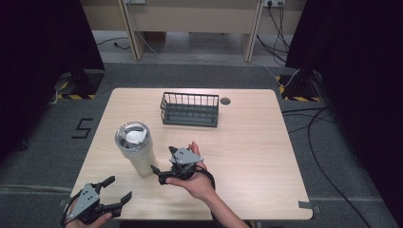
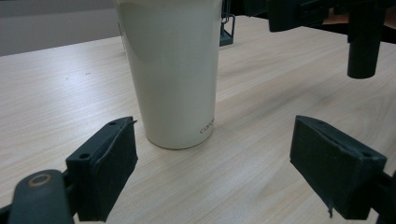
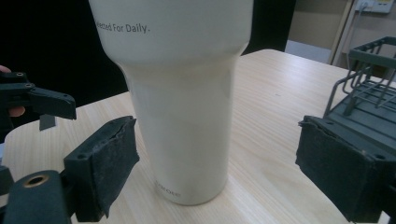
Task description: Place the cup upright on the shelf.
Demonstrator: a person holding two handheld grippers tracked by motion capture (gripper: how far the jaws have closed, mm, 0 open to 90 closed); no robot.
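Tumbler [image 1: 136, 148]: we see a cream cup with a shiny lid, upright on the desk [image 1: 247, 156], left of centre, nearer the near edge. Print on its side reads "...ected For Daily."
Left gripper [image 1: 115, 189]: at the desk's near-left corner, jaws wide, nothing between them. In the left gripper view the tumbler [image 2: 175, 70] stands just ahead, apart from the jaws.
Right gripper [image 1: 160, 166]: just right of the tumbler's base, jaws wide, held by a hand [image 1: 197, 183]. We see the tumbler [image 3: 182, 116] ahead between the jaws; contact unclear.
Basket [image 1: 190, 109]: dark wire, toward the far edge, centre, well apart from the tumbler.
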